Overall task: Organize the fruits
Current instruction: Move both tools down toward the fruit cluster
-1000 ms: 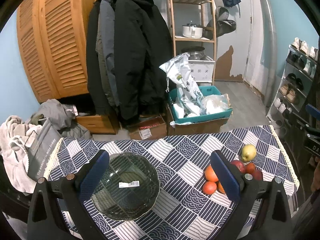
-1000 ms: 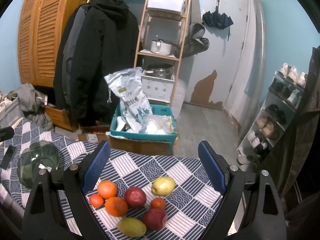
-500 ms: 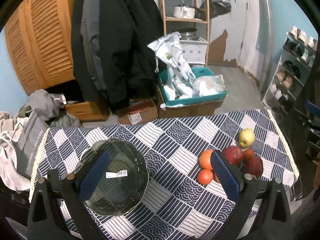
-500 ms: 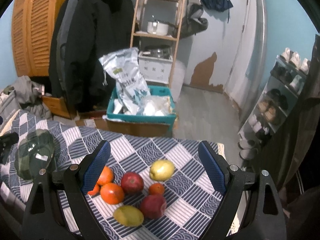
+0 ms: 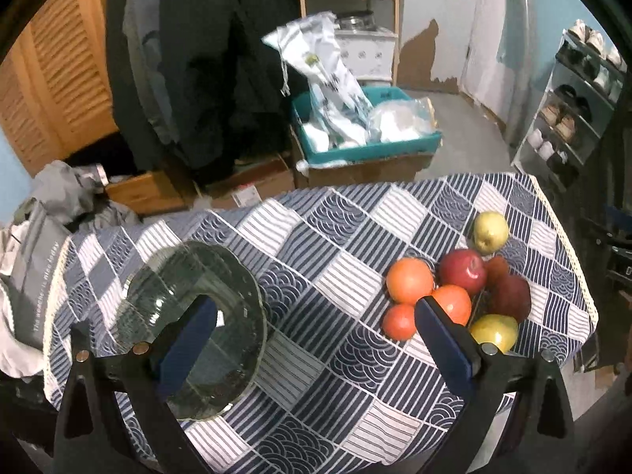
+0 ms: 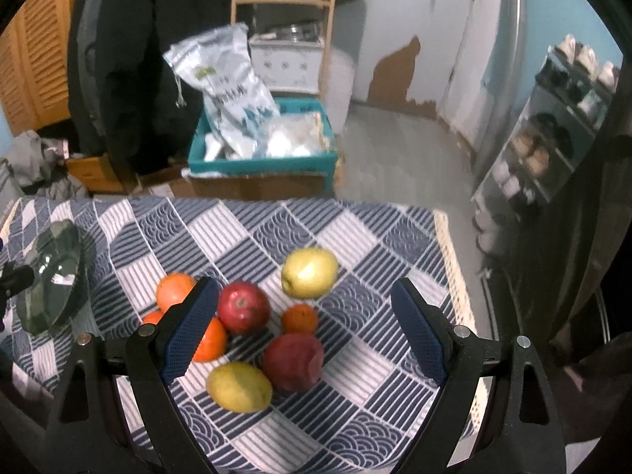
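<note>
A glass bowl (image 5: 193, 316) is seen empty near the left edge of the surface (image 5: 316, 245), which is spread with a blue-and-white patterned cloth; the fruit is gathered in a loose cluster toward the right edge, well apart from the bowl. In the cluster an orange (image 6: 175, 290), a red apple (image 6: 244, 307), a small tangerine (image 6: 299, 318), a dark red apple (image 6: 293, 361) and a yellow-green mango (image 6: 239, 386) are packed close, some touching; a yellow pear (image 6: 309, 272) is set slightly apart on the far side.

The left tool (image 5: 312, 349) is held above the near edge, its jaws spread wide and nothing gripped, the left pad over the bowl and the right pad over the edge of the cluster. The right tool (image 6: 304, 333) is held low above the fruit, tilted down toward it, likewise fully spread and empty, the two apples and the tangerine framed between its pads.

The step in hand is judged to be the first pick, since no fruit lies in the bowl. It would best be done by one piece being singled out; the pear, free on most sides, or the dark red apple nearest the middle of the jaws is suggested, as a closure among touching fruit could nudge neighbours toward the right edge. The pads are best brought down on either side of the widest part and closed gently, round skins being apt to slip; the bowl may need to be steadied by the left tool when the fruit is set in.
</note>
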Demonstrator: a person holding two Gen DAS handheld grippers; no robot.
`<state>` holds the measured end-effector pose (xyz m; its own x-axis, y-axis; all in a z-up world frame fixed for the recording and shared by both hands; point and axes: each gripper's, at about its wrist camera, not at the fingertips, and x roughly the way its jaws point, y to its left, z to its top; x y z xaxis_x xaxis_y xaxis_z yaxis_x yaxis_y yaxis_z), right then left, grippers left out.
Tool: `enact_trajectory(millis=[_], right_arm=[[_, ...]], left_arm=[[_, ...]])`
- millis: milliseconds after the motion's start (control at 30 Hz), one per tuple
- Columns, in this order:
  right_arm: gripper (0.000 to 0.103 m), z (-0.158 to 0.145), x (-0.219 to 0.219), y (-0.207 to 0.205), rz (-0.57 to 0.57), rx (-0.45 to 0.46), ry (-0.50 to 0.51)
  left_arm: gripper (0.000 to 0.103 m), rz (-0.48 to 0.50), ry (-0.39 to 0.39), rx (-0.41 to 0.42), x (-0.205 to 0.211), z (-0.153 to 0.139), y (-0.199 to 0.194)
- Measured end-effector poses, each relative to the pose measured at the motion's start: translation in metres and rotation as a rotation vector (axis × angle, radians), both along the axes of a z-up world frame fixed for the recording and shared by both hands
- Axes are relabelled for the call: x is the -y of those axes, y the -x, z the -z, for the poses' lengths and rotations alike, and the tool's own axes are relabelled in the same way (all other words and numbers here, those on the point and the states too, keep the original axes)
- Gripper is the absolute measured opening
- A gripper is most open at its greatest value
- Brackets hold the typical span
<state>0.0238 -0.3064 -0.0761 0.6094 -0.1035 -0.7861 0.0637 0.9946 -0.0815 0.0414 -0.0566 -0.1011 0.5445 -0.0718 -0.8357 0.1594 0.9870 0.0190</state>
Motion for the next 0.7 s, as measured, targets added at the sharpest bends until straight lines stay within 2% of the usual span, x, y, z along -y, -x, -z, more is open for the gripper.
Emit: enact_trajectory(millis=[400, 700], right_arm=[[0.088, 0.061, 0.018, -0.015, 0.041, -0.188, -0.045], [0.088, 0.116, 0.027, -0.025, 0.064, -0.331, -0.086]], left_arm=[[0.101, 0.031, -0.009, -0.144, 0.019, 0.049, -0.017], [0.101, 0.047, -0.022, -0.185, 0.033, 0.078, -0.026]])
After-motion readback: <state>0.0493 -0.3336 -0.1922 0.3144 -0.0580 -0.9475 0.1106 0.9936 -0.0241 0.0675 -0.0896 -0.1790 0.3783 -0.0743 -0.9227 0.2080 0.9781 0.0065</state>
